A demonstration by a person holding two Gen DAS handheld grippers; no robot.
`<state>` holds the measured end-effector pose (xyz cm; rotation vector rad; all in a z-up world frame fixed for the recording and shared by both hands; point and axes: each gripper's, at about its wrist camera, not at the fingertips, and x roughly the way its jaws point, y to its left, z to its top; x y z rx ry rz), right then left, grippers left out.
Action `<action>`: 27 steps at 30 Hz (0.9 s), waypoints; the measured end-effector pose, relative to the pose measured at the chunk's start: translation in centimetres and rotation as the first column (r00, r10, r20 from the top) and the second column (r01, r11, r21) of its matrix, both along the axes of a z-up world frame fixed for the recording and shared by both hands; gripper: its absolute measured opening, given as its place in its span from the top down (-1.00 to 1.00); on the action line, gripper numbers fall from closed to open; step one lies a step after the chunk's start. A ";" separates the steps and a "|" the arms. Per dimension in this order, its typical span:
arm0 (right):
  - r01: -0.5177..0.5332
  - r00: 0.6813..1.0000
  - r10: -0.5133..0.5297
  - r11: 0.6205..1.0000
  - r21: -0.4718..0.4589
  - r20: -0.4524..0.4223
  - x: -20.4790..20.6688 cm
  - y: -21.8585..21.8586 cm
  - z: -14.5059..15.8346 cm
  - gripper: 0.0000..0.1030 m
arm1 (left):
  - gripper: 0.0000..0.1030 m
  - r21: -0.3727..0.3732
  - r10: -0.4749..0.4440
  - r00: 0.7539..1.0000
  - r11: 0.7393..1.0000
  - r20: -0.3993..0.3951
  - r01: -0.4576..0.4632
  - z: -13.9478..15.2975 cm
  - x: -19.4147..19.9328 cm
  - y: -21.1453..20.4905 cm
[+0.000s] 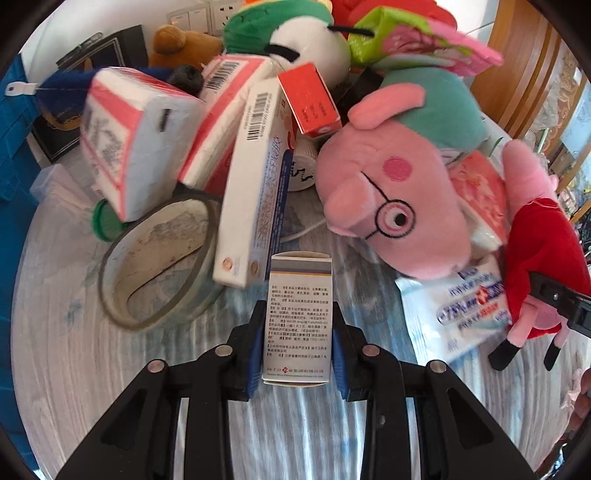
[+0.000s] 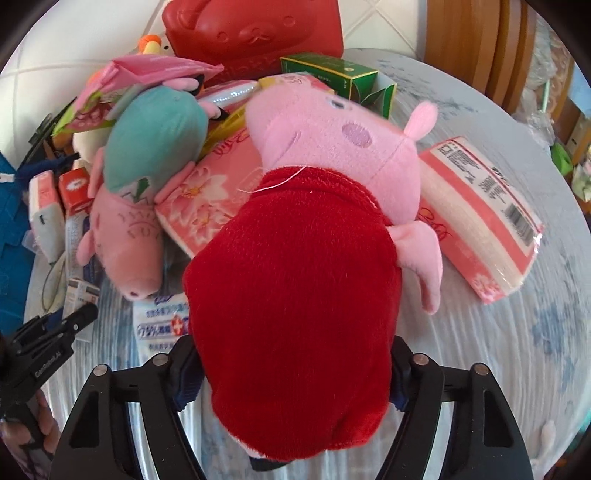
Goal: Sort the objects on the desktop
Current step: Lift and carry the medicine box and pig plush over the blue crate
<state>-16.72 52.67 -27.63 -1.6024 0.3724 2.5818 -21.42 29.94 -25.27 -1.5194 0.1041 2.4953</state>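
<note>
My left gripper point(image 1: 298, 308) is shut on a small white medicine box point(image 1: 298, 280) with printed text, held upright just above the pale tablecloth point(image 1: 74, 350). From the right wrist view, that gripper point(image 2: 79, 317) and its box point(image 2: 83, 291) sit at the lower left. My right gripper point(image 2: 291, 350) is closed around the red dress of a pink plush pig point(image 2: 295, 288), with both pads pressed into the fabric. Its head point(image 2: 332, 136) points away from the camera. The left wrist view catches one black finger point(image 1: 554, 295) against that pig point(image 1: 535, 258).
A teal-shirted plush pig with glasses point(image 1: 399, 199) lies mid-pile. Around it are a tape roll point(image 1: 159, 258), a long white box point(image 1: 255, 184), a red box point(image 1: 310, 99), tissue packs point(image 2: 480, 214) and a wipes packet point(image 1: 461, 306). A blue crate point(image 1: 14, 147) stands left, a red case point(image 2: 251, 29) behind.
</note>
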 end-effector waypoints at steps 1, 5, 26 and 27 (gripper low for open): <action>-0.002 1.000 0.002 1.000 -0.003 -0.007 0.7 -0.1 0.3 -0.45 | 0.41 0.005 0.002 1.000 1.000 -0.004 -0.002 0.3 0.6 -0.1; -0.008 0.999 0.008 1.000 -0.004 -0.038 2.4 -0.7 2.1 -0.44 | 0.41 0.017 0.006 0.999 1.000 -0.041 -0.006 2.0 3.6 -0.6; -0.209 0.867 0.250 0.968 0.141 -0.431 11.0 -13.7 18.8 -0.45 | 0.41 0.055 0.161 0.851 0.987 -0.500 -0.154 18.4 13.1 -11.3; -0.229 0.848 0.272 0.962 0.149 -0.455 11.3 -15.2 19.7 -0.45 | 0.41 0.054 0.171 0.835 0.984 -0.523 -0.168 19.4 13.9 -12.4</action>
